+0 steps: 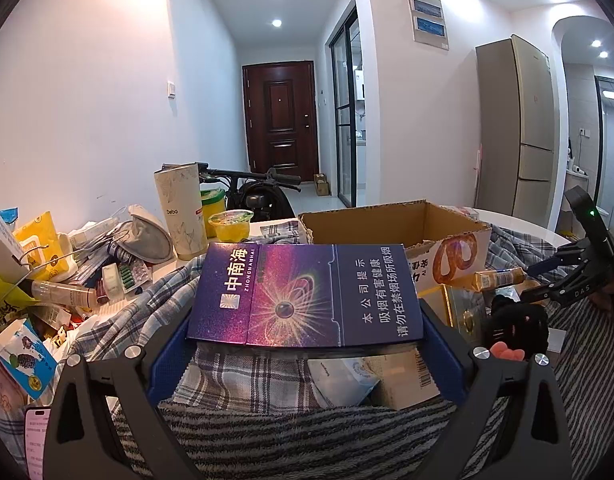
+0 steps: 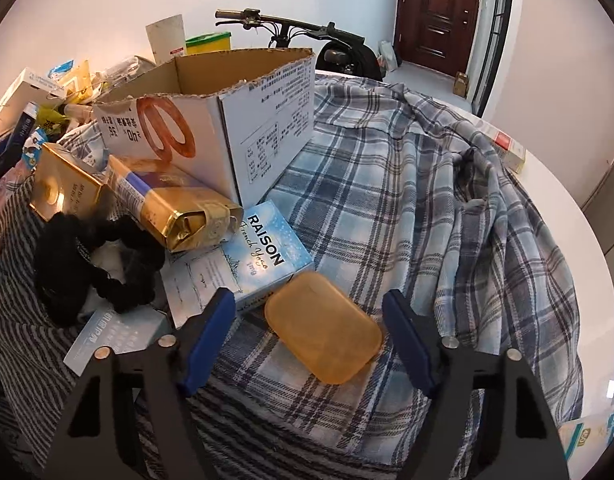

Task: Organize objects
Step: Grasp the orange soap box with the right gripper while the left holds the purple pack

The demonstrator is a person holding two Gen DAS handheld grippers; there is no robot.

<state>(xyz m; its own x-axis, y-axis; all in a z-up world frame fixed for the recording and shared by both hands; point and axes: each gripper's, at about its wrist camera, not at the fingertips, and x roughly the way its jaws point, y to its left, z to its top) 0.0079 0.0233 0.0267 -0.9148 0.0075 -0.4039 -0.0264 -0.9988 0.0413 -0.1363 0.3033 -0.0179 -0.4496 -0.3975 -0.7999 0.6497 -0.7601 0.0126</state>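
My left gripper (image 1: 305, 344) is shut on a purple-blue cigarette carton (image 1: 305, 294) with Chinese print, held flat above the plaid shirt (image 1: 243, 376), in front of the open cardboard box (image 1: 387, 224). My right gripper (image 2: 309, 336) is open, its blue pads either side of an amber soap bar (image 2: 325, 326) lying on the plaid shirt (image 2: 407, 184). The box also shows in the right wrist view (image 2: 211, 120). The right gripper shows at the right edge of the left wrist view (image 1: 563, 280).
Beside the box lie a gold packet (image 2: 179, 208), a gold tin (image 2: 61, 188), a light-blue RAISON box (image 2: 263, 256) and a black scrunchie (image 2: 95, 268). A cluttered pile (image 1: 67, 272) and a tall cup (image 1: 181, 212) stand at left. A striped towel (image 1: 291, 436) lies in front.
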